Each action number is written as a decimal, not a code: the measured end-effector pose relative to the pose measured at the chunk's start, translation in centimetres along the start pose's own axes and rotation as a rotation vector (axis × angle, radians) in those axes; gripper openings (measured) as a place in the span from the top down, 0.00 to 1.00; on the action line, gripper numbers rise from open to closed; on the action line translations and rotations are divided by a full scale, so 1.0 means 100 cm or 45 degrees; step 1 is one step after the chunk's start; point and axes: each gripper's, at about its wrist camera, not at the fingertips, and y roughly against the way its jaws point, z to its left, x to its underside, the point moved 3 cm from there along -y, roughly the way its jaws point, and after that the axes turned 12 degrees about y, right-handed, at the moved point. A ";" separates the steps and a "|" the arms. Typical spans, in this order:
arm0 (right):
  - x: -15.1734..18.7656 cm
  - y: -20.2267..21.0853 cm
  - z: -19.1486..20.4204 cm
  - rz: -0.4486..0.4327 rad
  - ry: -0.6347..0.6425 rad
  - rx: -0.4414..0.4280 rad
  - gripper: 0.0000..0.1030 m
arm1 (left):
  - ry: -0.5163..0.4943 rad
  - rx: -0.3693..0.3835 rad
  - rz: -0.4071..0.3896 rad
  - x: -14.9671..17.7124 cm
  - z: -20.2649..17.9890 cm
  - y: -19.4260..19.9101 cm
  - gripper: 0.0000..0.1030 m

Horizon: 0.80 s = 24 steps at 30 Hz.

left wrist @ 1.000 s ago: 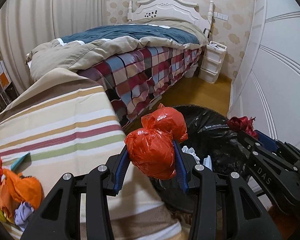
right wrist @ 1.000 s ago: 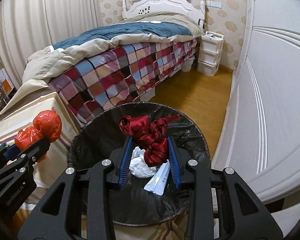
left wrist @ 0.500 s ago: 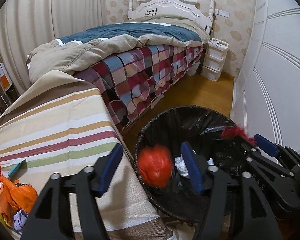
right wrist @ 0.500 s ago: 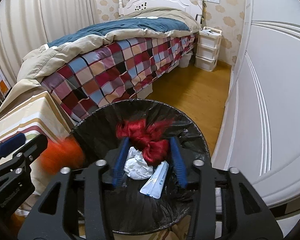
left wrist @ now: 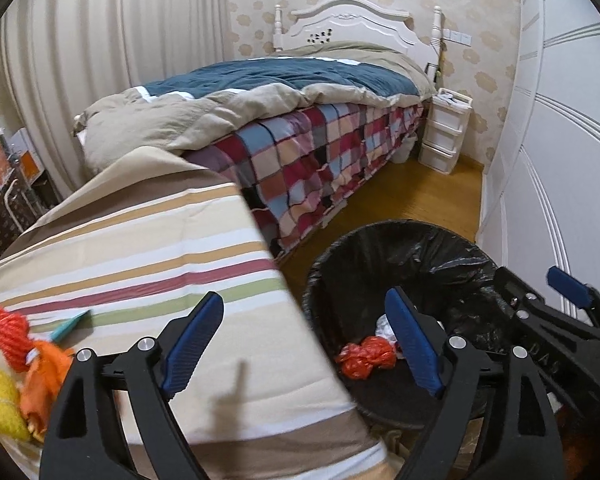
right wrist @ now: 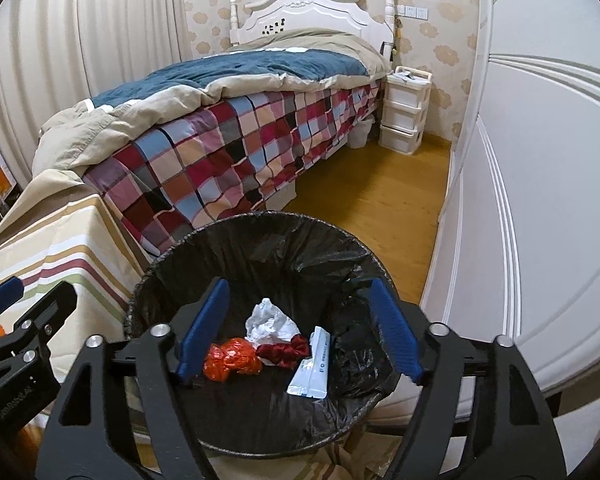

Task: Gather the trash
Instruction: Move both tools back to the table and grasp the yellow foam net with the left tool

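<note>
The left gripper (left wrist: 304,344) is hovering with its jaws spread wide and nothing between them, half over the striped cloth (left wrist: 148,248) of the table and half over the trash bin (left wrist: 400,240). The right gripper (right wrist: 300,328) is hanging directly above the bin (right wrist: 260,236), its blue pads (right wrist: 206,320) also standing far apart and empty.

Inside the black liner, 4 pieces of trash are lying together at the bottom: an orange-red plastic bag (right wrist: 232,365), a dark red ribbon bundle (right wrist: 284,353) touching it, a crumpled white tissue (right wrist: 270,320) just behind both, and a white packet (right wrist: 314,364) beside the ribbon.

More scraps are sitting on the striped cloth at the left edge: an orange knitted bundle (left wrist: 10,336), a yellow piece (left wrist: 0,404) and a teal strip (left wrist: 70,323)
</note>
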 end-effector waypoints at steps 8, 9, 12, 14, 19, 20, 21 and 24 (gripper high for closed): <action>0.000 0.028 0.037 -0.042 0.043 -0.079 0.25 | 0.055 -0.067 -0.035 0.005 0.045 0.035 0.19; 0.000 0.031 0.042 -0.044 0.050 -0.090 0.25 | 0.064 -0.076 -0.041 0.005 0.051 0.040 0.19; 0.003 0.041 0.061 -0.048 0.069 -0.137 0.24 | 0.082 -0.114 -0.055 0.009 0.069 0.053 0.18; 0.006 0.047 0.076 -0.049 0.085 -0.173 0.24 | 0.103 -0.150 -0.070 0.013 0.086 0.064 0.18; 0.014 0.059 0.116 -0.043 0.160 -0.248 0.24 | 0.160 -0.234 -0.098 0.022 0.124 0.086 0.18; 0.016 0.061 0.123 -0.040 0.175 -0.261 0.24 | 0.178 -0.259 -0.105 0.024 0.135 0.090 0.18; 0.018 0.062 0.130 -0.037 0.187 -0.271 0.24 | 0.188 -0.274 -0.109 0.025 0.142 0.093 0.18; 0.023 0.065 0.150 -0.023 0.223 -0.308 0.24 | 0.233 -0.331 -0.112 0.031 0.168 0.100 0.18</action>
